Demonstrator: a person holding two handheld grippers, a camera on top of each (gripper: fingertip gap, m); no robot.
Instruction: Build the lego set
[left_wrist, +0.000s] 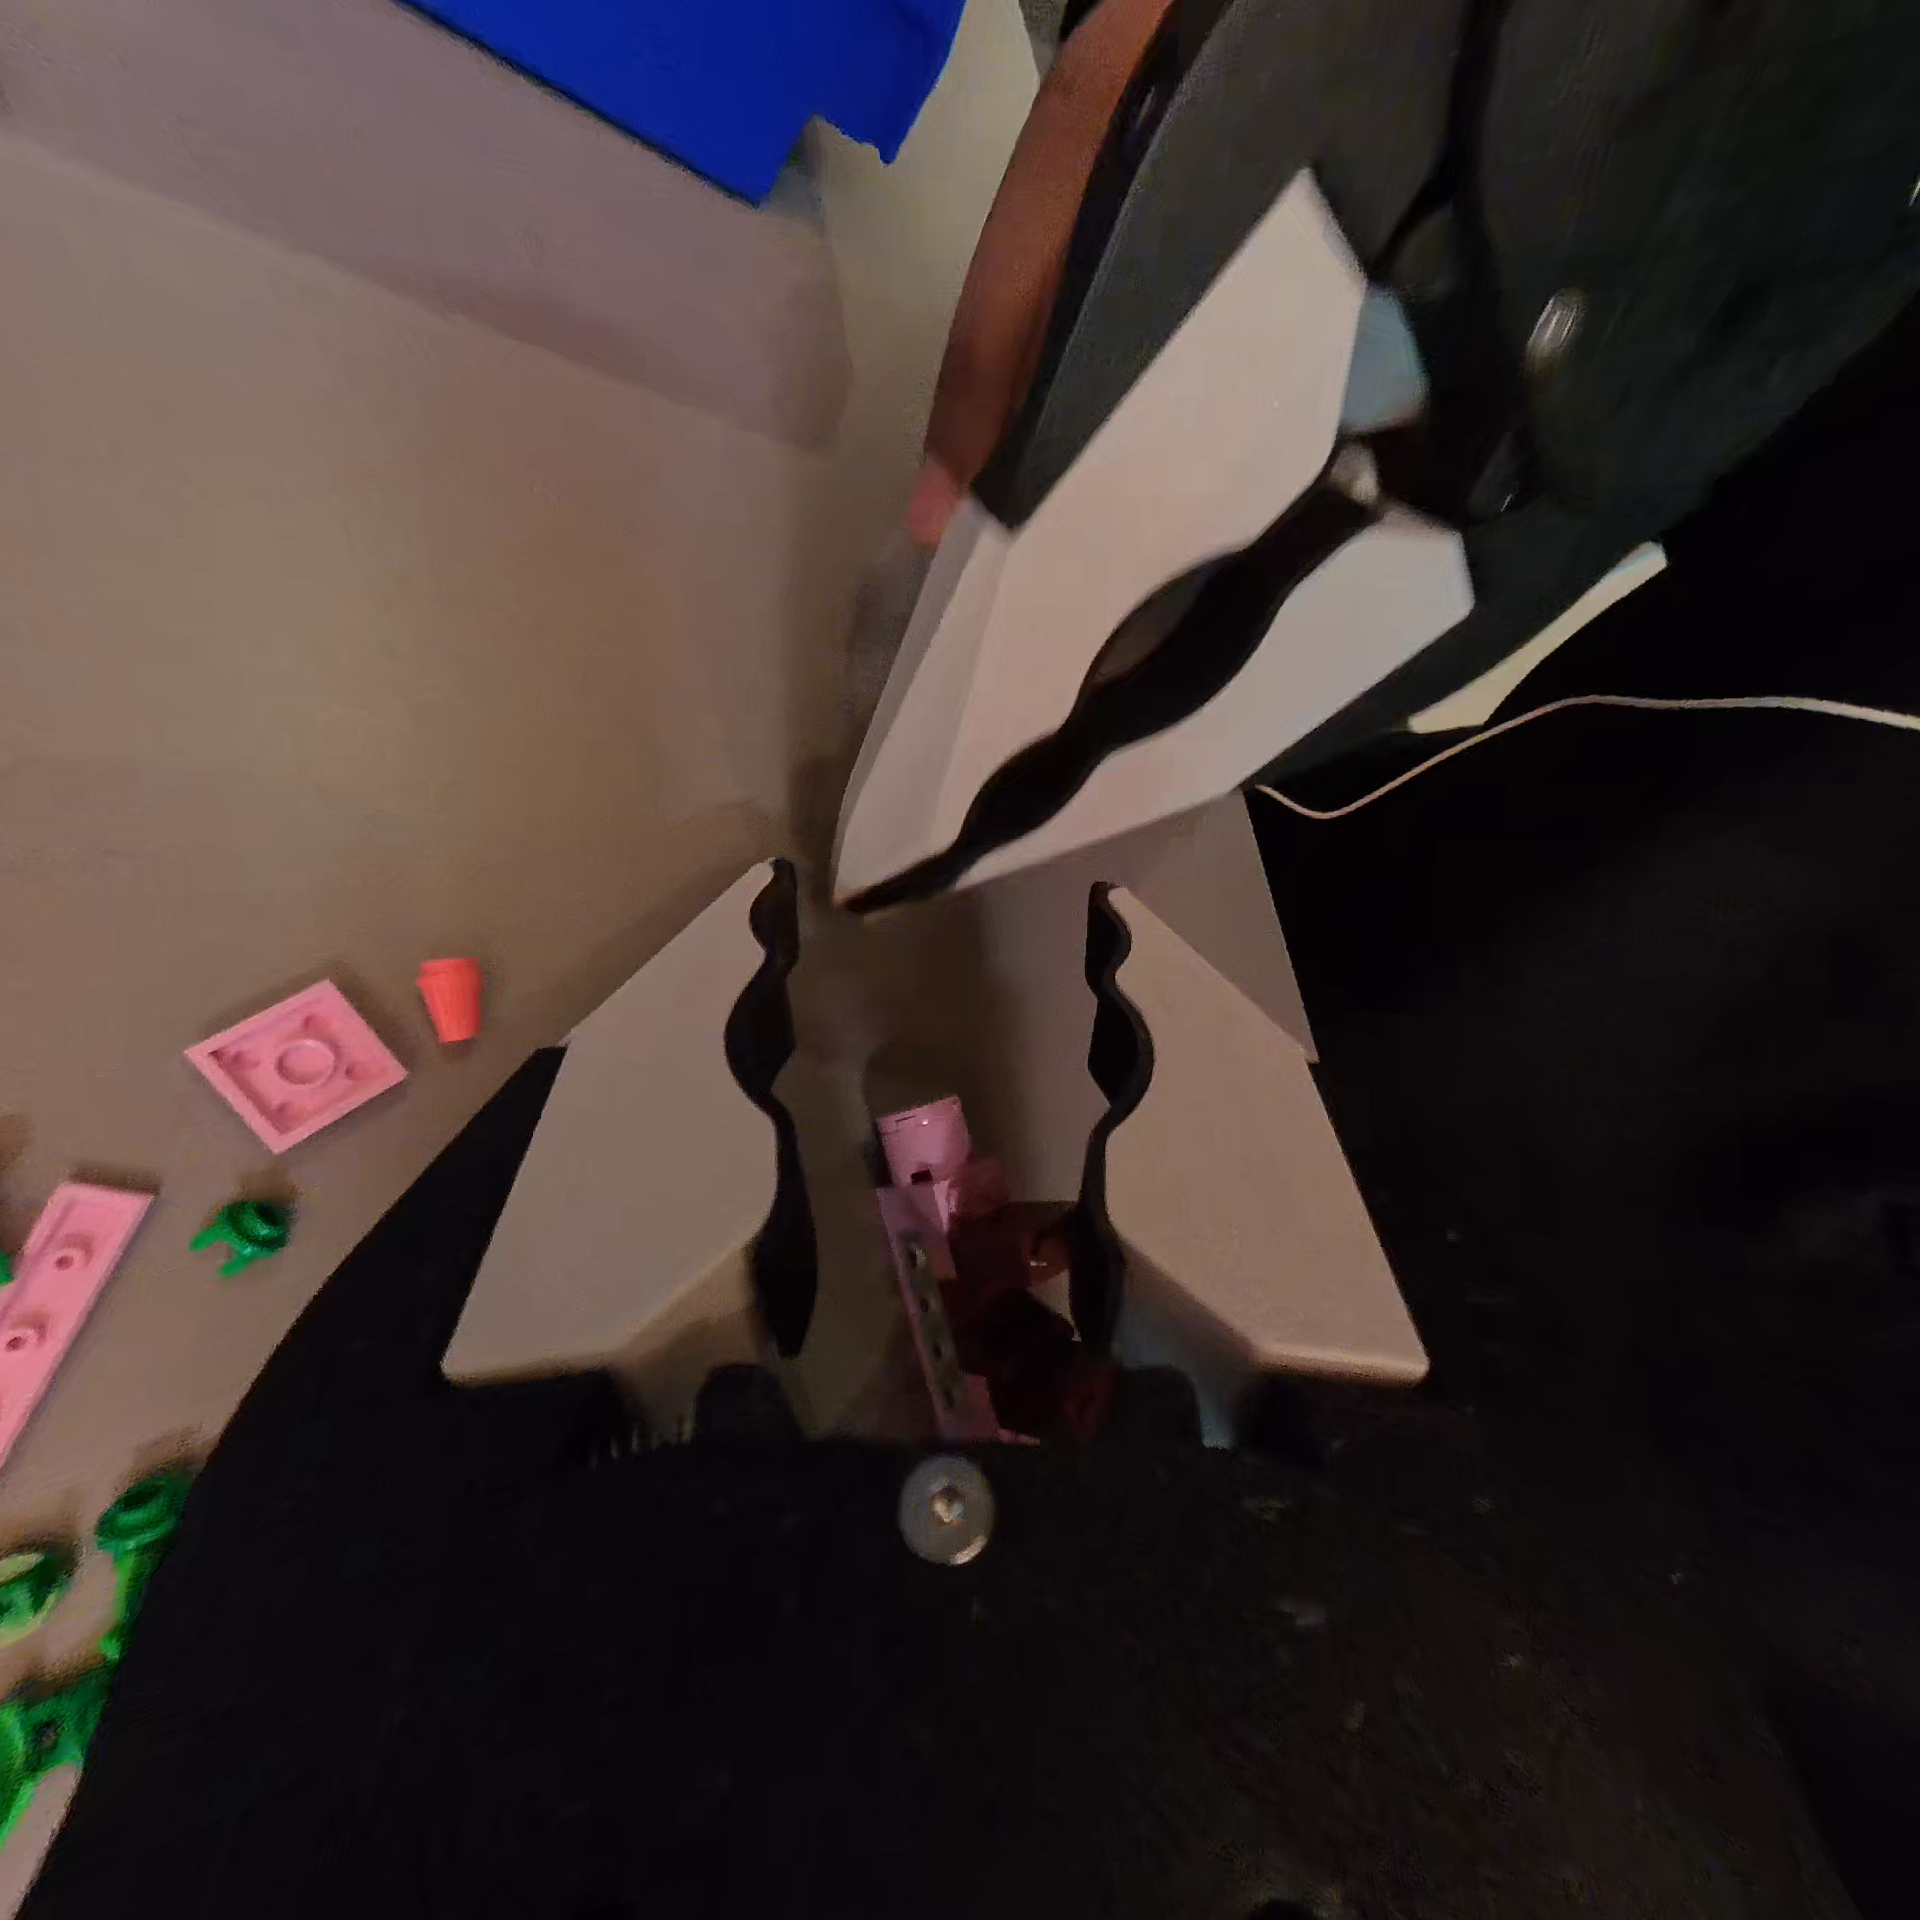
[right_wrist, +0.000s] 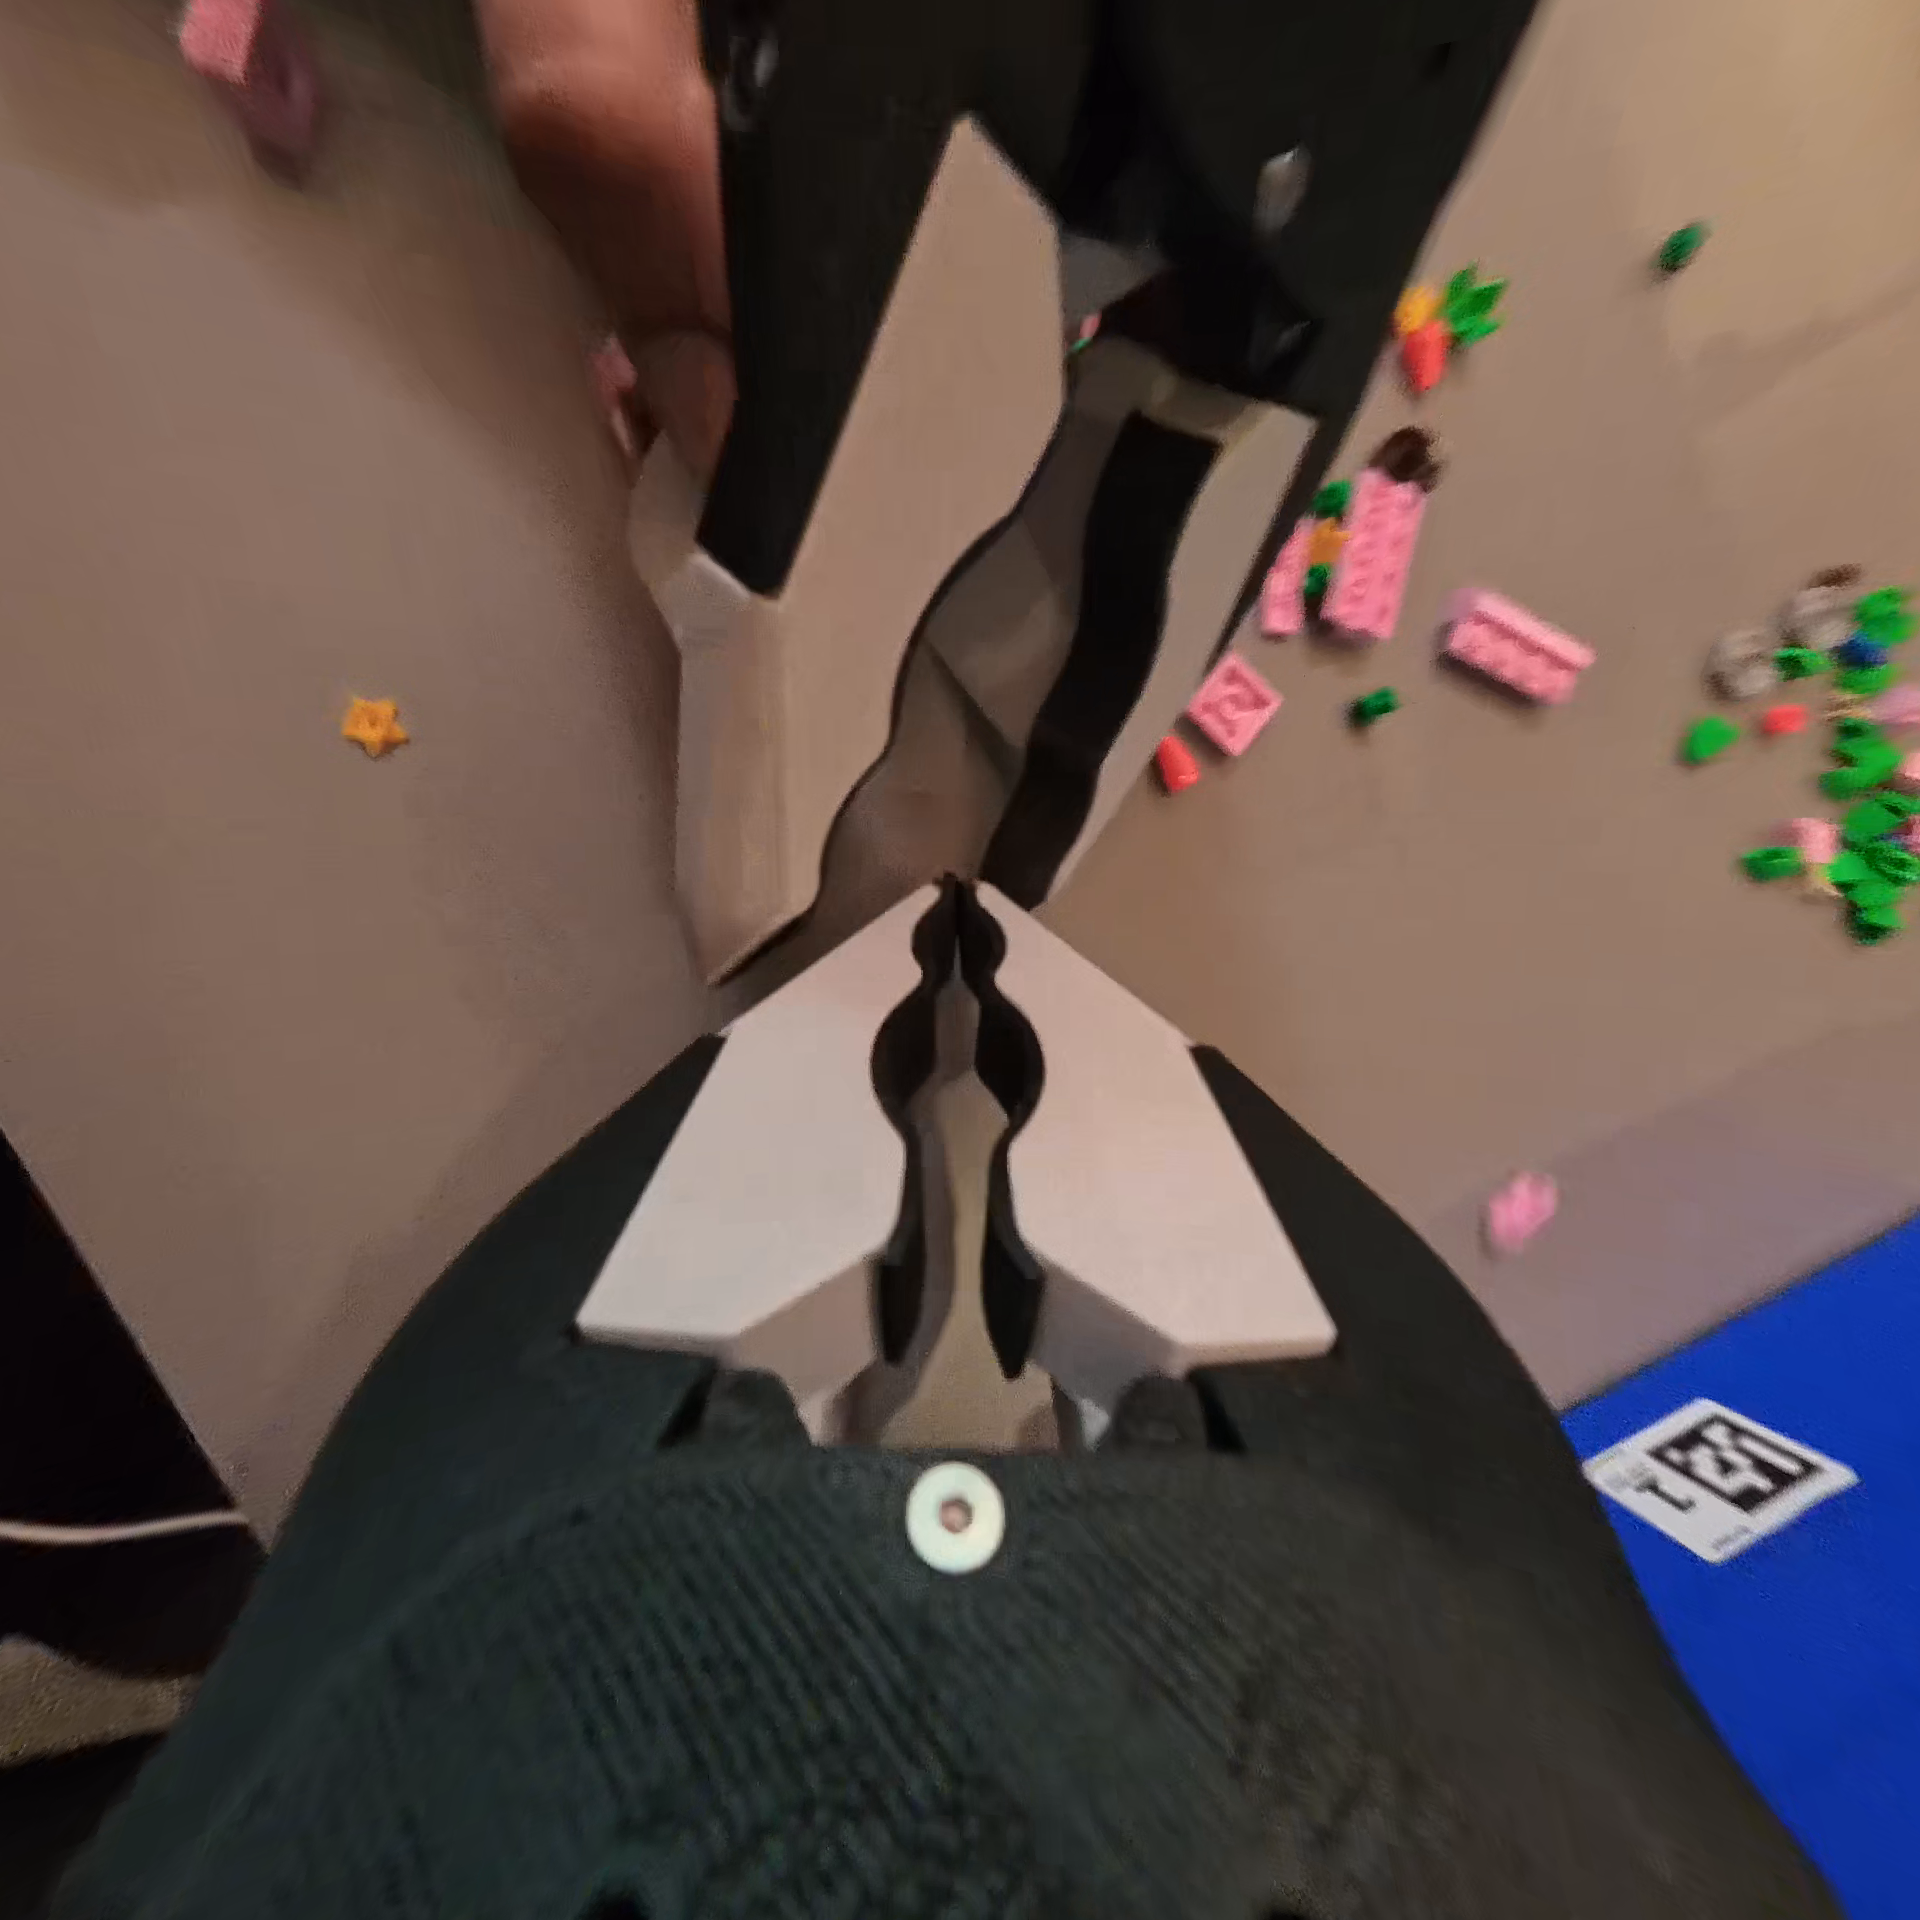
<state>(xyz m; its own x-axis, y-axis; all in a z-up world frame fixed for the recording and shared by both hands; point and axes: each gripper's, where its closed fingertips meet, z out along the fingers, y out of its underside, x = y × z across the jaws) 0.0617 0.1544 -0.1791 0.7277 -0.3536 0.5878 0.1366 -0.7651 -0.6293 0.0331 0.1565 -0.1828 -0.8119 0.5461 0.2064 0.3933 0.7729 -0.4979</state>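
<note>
My left gripper (left_wrist: 940, 904) is open over the tan table (left_wrist: 416, 623). A small pink and dark red lego assembly (left_wrist: 940, 1226) shows deep between its fingers, close to the right finger; I cannot tell if it is touched. My right gripper (right_wrist: 956, 891) is shut with nothing visible in it. In the left wrist view the right gripper (left_wrist: 854, 899) comes in from the upper right, its tip just beside the left finger's tip. In the right wrist view the left gripper (right_wrist: 881, 909) points toward me, jaws apart.
Left of the left gripper lie a pink square plate (left_wrist: 296, 1065), a red cone (left_wrist: 452, 997), a long pink plate (left_wrist: 57, 1299) and green pieces (left_wrist: 244, 1231). Right wrist view: orange star (right_wrist: 374, 725), pink bricks (right_wrist: 1512, 644), green pile (right_wrist: 1860, 810), blue mat (right_wrist: 1766, 1610).
</note>
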